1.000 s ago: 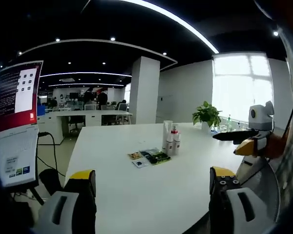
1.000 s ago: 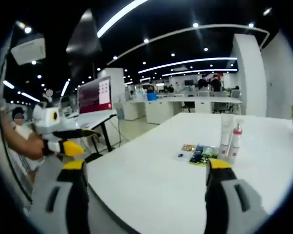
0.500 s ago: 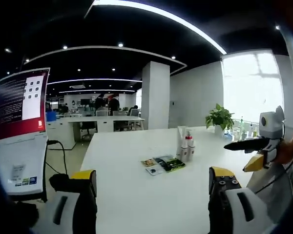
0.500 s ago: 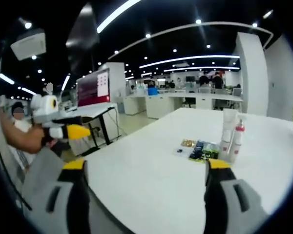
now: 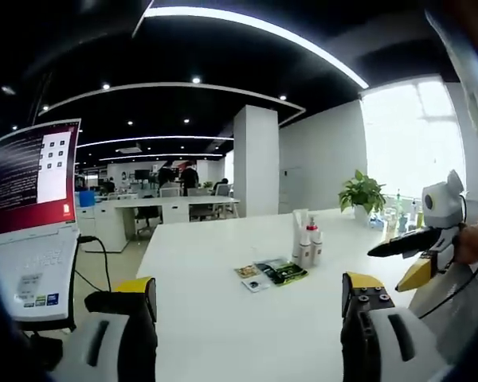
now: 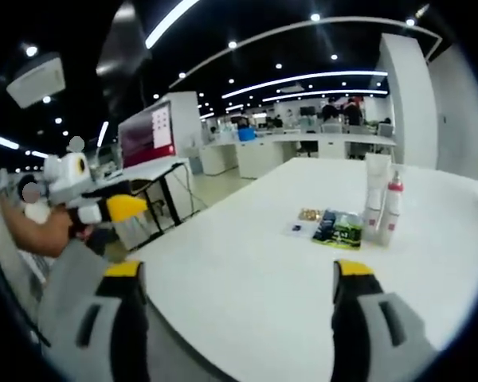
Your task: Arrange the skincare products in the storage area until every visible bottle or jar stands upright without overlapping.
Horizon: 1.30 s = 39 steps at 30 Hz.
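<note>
Both claws hang wide apart and empty above the near edge of a long white counter (image 5: 223, 318) in an open-plan office, the left claw (image 5: 247, 318) and the right claw (image 6: 235, 318) each well short of the products. A small cluster of skincare bottles (image 6: 382, 208) stands upright far along the counter, a white tube beside a white bottle with a red cap (image 5: 310, 225), touching or nearly so. Flat sachets (image 6: 337, 229) lie just beside them; a red screen (image 5: 28, 175) stands at left.
</note>
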Tool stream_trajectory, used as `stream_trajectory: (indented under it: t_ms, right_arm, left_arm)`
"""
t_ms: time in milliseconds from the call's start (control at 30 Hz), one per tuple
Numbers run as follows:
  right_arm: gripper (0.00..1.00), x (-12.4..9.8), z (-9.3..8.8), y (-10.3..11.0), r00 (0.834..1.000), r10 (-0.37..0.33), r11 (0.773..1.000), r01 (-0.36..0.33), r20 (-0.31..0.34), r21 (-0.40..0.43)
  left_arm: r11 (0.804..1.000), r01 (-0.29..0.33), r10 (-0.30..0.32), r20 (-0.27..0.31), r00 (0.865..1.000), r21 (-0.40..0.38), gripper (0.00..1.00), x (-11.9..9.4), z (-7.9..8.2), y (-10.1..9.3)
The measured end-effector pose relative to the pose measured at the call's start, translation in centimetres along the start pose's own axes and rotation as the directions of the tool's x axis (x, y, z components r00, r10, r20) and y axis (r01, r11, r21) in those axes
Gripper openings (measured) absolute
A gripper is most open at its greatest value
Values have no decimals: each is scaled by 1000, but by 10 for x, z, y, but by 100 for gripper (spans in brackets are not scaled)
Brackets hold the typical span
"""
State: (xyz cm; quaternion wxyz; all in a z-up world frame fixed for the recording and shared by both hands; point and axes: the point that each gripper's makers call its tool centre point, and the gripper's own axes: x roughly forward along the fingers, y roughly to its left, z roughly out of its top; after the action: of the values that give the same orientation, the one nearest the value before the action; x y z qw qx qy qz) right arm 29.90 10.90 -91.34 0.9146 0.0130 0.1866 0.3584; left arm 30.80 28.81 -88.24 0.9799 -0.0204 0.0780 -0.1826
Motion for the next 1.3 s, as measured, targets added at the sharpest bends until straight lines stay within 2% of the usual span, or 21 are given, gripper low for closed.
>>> stream_trajectory:
  t_ms: [300,633,867,1300]
  right_arm:
    - [94,2,-7,-1,999,-4,1000,4,-32,10]
    - [95,-3,0,-10,999,-39,999,39,8,22]
    - [95,-4,4,-9,998,-48,999,48,31,-6]
    - [95,-4,4,-12,998,-59,998,60,34,-7]
  left_arm:
    - [1000,-21,21,-20,1000,12,99,0,-4,3]
    - [1000,-10,10,-20,1000,-8,99,1,-5,1]
    - [1000,5,-5,-24,1000,-12,99,2,-6,-2]
    - [1000,9,-9,-47,999,-5,99,4,-10,-3]
